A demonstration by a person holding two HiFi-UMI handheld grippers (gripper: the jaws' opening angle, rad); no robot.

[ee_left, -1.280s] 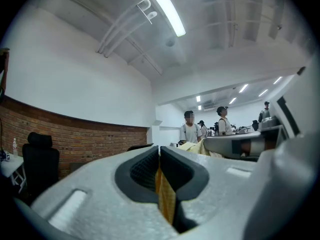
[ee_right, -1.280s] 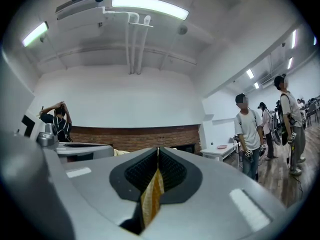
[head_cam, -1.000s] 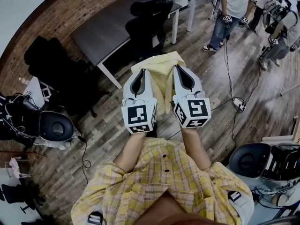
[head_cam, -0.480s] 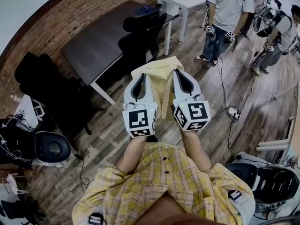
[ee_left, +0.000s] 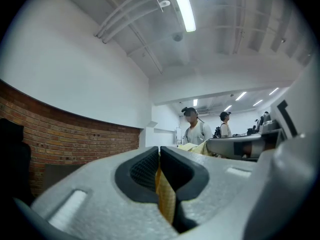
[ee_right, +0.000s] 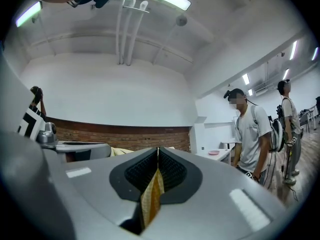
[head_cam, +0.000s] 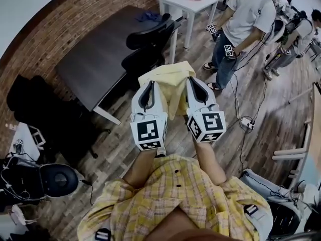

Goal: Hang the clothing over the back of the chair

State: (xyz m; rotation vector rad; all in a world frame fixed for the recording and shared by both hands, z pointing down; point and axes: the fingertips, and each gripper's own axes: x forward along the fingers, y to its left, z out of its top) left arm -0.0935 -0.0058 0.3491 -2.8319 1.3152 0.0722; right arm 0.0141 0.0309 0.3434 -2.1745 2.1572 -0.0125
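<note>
A pale yellow garment (head_cam: pixel 170 84) hangs between my two grippers, held level in front of me. My left gripper (head_cam: pixel 148 83) is shut on its left edge, and a strip of the yellow cloth (ee_left: pixel 165 196) shows pinched between its black pads. My right gripper (head_cam: pixel 194 80) is shut on the right edge, with the yellow cloth (ee_right: pixel 151 199) squeezed in its jaws. Beyond the garment stands a black office chair (head_cam: pixel 148 41), its back toward a dark table (head_cam: pixel 95 59).
A white table (head_cam: pixel 188 1) with a pink dish stands farther back. One person (head_cam: pixel 241 24) stands at the right with grippers in hand, another behind. Black bags (head_cam: pixel 35 104) lie by the brick wall. A power strip (head_cam: pixel 246 122) and cables cross the wooden floor.
Both grippers and the garment have moved forward across the room together. The chair, tables and the standing person now sit closer and lower in the head view.
</note>
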